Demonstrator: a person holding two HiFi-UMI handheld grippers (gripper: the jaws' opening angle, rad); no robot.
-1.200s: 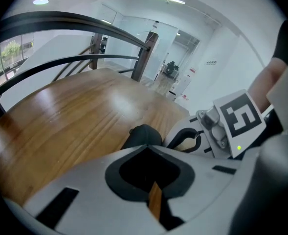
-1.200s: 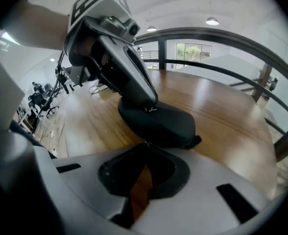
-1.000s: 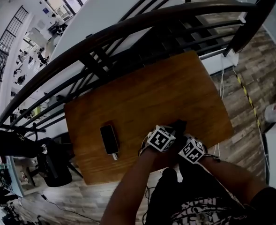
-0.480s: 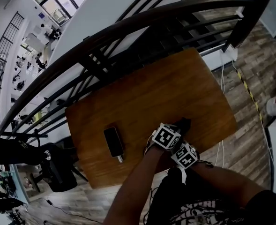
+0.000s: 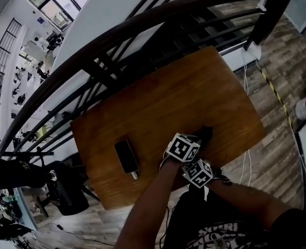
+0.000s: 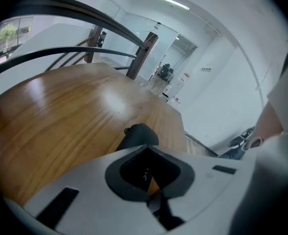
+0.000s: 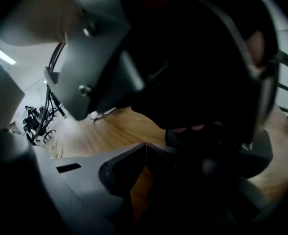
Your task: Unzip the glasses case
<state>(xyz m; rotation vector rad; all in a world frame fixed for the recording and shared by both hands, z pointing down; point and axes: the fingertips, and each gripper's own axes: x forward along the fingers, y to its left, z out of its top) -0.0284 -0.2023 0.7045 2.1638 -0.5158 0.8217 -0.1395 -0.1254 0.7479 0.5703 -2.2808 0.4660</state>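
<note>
I'm looking down on a wooden table set against a dark curved railing, with a phone lying flat on the near left part of the top. Both tools sit close together at the near edge.

The left gripper has its jaws drawn together, tips pressed at the near end of the glasses case, and I judge it is pinning the case there. The case is a small dark pouch lying on the wood just beyond those tips.

The right gripper also has its jaws closed to a thin seam, low over the table and tucked under the left one. Its view is very dark, so I cannot make out whether a zip pull sits in the seam.

The step in hand looks like drawing the zip open. To do it well, I'd anchor the case firmly with the left and pull with the right along the line of the zip rather than upward. I'd go slow and steady so the pull doesn't slip out and the case doesn't drag or twist.
</note>
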